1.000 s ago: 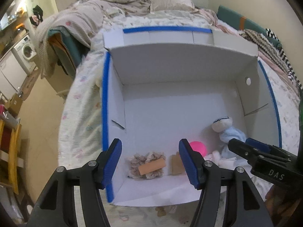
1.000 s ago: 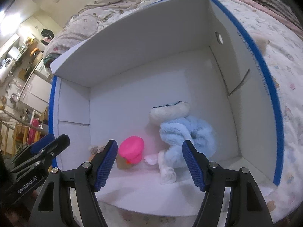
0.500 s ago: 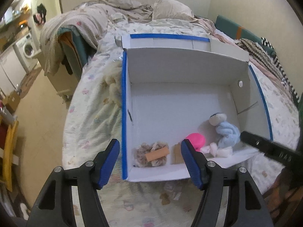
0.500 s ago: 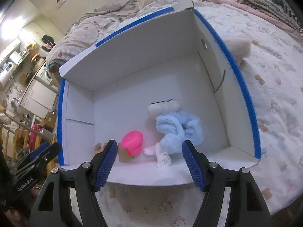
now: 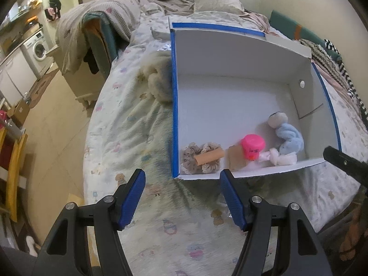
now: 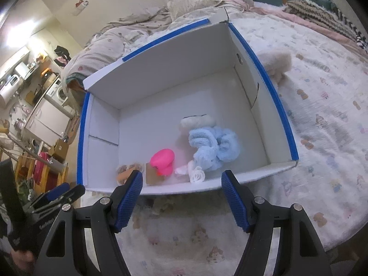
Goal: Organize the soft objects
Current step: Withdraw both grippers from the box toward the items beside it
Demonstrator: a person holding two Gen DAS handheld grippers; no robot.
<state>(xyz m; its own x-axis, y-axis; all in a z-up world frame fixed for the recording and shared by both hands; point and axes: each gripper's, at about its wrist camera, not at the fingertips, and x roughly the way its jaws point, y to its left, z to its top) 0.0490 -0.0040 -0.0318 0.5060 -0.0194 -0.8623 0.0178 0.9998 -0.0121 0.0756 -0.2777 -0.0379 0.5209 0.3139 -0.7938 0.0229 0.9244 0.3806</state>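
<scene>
In the left wrist view, the left gripper (image 5: 182, 193) fills the bottom of the frame with its blue-padded fingers spread wide and nothing between them, hanging over the patterned bedspread (image 5: 128, 128). Just above it, in the centre and right of the frame, sits a white box (image 5: 230, 53) with blue tape along its edges. Along the box's near wall lie a beige scrunchie (image 5: 202, 157) with a tan cardboard band across it, a pink toy (image 5: 252, 146) on a brown card, and a light blue plush (image 5: 288, 138) with a cream head, a white rolled cloth (image 5: 284, 159) touching its lower end. A cream fluffy thing (image 5: 158, 82) lies on the bedspread outside the box's left wall. The tip of the right gripper (image 5: 345, 164) pokes in at the right edge.

In the right wrist view, the right gripper (image 6: 181, 195) sits at the bottom centre, fingers spread apart and holding nothing, in front of the box's (image 6: 165, 69) near wall. The pink toy (image 6: 162, 161) lies low in the box, the blue plush (image 6: 214, 147) just right of it, the white cloth (image 6: 197, 174) below them. The scrunchie (image 6: 125, 171) is partly hidden behind the left finger. Another cream fluffy thing (image 6: 277, 63) lies outside the right wall. The left gripper (image 6: 57, 195) shows at the lower left.
</scene>
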